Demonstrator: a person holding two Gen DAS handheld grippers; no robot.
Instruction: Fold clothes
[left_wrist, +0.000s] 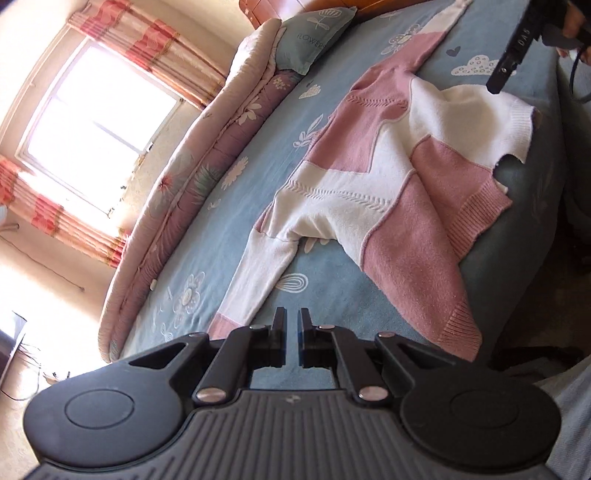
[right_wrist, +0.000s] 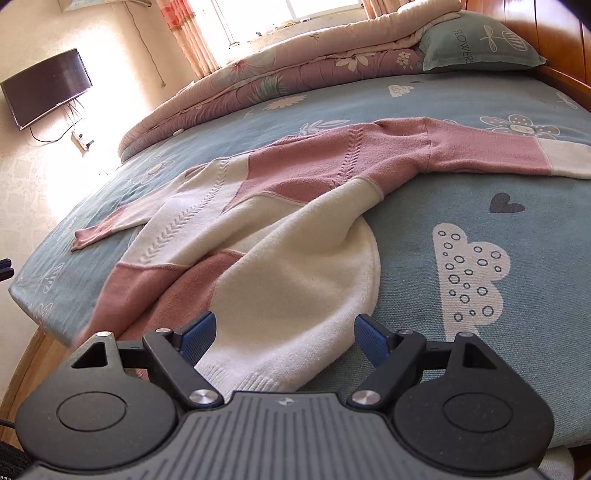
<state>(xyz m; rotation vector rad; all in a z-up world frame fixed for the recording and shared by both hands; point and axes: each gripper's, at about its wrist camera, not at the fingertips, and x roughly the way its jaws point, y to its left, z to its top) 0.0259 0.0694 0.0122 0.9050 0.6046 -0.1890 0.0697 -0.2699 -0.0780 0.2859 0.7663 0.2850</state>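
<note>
A pink and white knit sweater (left_wrist: 373, 184) lies spread and rumpled on the blue patterned bed sheet (left_wrist: 229, 221). It also shows in the right wrist view (right_wrist: 280, 236), with one sleeve stretched right and the other left. My left gripper (left_wrist: 293, 332) is nearly shut with a thin gap and empty, hovering near the sweater's lower sleeve. My right gripper (right_wrist: 284, 332) is open, its blue pads on either side of the white ribbed hem, above it. The right gripper also shows in the left wrist view (left_wrist: 509, 55), over the white hem part.
A rolled floral quilt (right_wrist: 295, 74) and a blue-green pillow (right_wrist: 476, 40) lie along the far side of the bed. A wooden headboard (right_wrist: 546, 37) stands at the right. A television (right_wrist: 48, 88) hangs on the wall. A curtained window (left_wrist: 96, 122) is bright.
</note>
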